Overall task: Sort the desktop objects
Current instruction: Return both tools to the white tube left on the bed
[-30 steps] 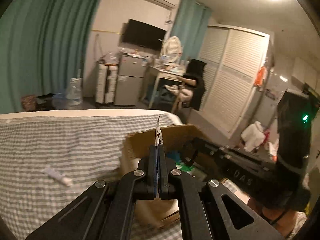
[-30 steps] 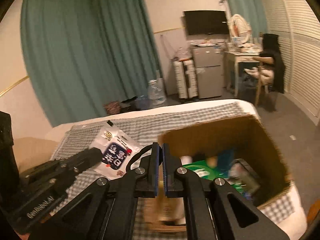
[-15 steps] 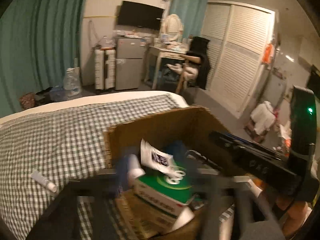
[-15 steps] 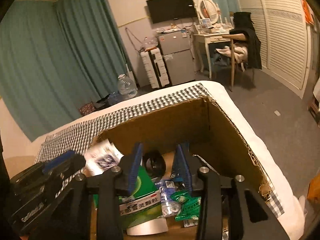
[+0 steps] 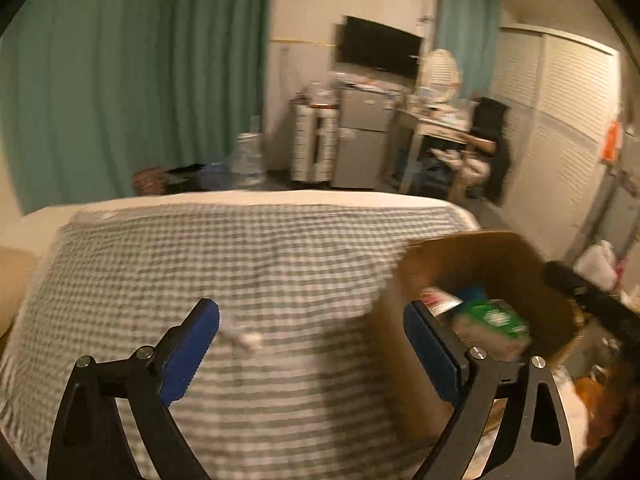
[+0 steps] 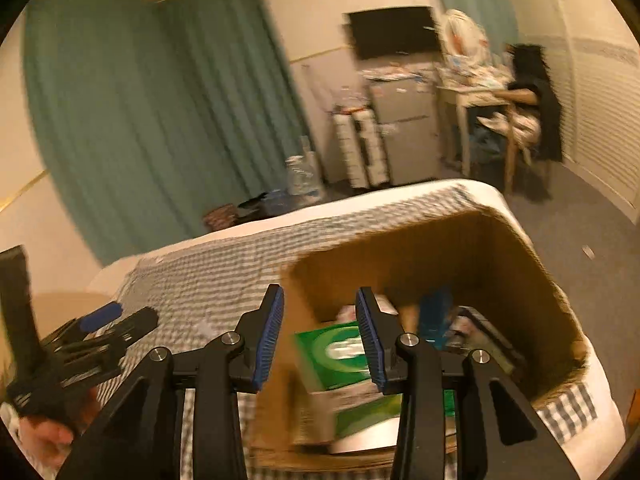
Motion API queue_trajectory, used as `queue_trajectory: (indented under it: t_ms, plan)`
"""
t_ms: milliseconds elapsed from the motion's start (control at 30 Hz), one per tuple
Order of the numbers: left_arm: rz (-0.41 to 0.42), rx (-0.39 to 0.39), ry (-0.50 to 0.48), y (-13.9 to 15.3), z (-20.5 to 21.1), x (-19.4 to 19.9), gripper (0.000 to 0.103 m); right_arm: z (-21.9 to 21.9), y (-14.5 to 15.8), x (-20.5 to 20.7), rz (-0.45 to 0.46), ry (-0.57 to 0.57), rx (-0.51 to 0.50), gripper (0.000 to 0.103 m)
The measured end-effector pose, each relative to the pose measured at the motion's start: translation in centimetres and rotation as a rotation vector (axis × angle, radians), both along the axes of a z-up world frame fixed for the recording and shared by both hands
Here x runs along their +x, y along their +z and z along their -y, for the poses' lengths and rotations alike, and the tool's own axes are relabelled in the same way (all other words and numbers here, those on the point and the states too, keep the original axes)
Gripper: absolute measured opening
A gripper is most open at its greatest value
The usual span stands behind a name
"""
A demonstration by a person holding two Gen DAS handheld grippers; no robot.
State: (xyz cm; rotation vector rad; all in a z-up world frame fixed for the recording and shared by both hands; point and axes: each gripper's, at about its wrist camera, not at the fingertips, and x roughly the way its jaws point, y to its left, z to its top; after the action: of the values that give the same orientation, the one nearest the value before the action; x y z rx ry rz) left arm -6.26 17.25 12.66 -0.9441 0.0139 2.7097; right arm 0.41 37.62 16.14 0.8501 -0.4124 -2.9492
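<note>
A small white tube (image 5: 244, 338), blurred, is lying on the checked bedspread (image 5: 200, 256) between the spread-apart left gripper (image 5: 311, 334). The right gripper (image 6: 320, 330) is gaping empty above the corrugated cardboard box (image 6: 532, 264) holding a glossy green carton (image 6: 334, 354).

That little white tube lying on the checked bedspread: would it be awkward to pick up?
Probably somewhat. The small white tube looks rounded, so it may roll. It lies flat on the soft checked bedspread, which may give under the fingers. It looks light.
</note>
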Motion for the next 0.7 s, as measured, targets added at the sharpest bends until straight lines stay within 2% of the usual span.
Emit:
queue_trajectory:
  t_ms: [67, 200, 300, 400, 467, 600, 700]
  plan:
    - [0.014, -0.01, 0.07, -1.1, 3.0, 0.2, 0.097, 2.9, -0.1, -0.4, -0.001, 0.064, 0.019, 0.043]
    - [0.043, -0.034, 0.177, -3.9, 7.6, 0.9, 0.099, 8.9, -1.4, -1.2, 0.03, 0.191, 0.078, 0.043]
    - [0.081, -0.031, 0.248, -6.5, 10.3, 1.2, 0.1, 13.9, -3.5, -2.4, 0.072, 0.297, 0.139, 0.043]
    - [0.12, -0.01, 0.31, -9.1, 12.4, 1.2, 0.1, 16.9, -6.4, -4.4, 0.138, 0.361, 0.22, 0.043]
    - [0.139, 0.01, 0.343, -10.8, 13.5, 0.8, 0.1, 18.3, -8.5, -5.3, 0.181, 0.391, 0.27, 0.043]
    - [0.133, 0.053, 0.375, -14.5, 15.2, 0.4, 0.1, 18.6, -12.9, -8.8, 0.267, 0.418, 0.268, 0.043]
    - [0.157, 0.048, 0.385, -17.7, 16.1, -0.3, 0.1, 17.7, -15.7, -11.4, 0.329, 0.429, 0.269, 0.043]
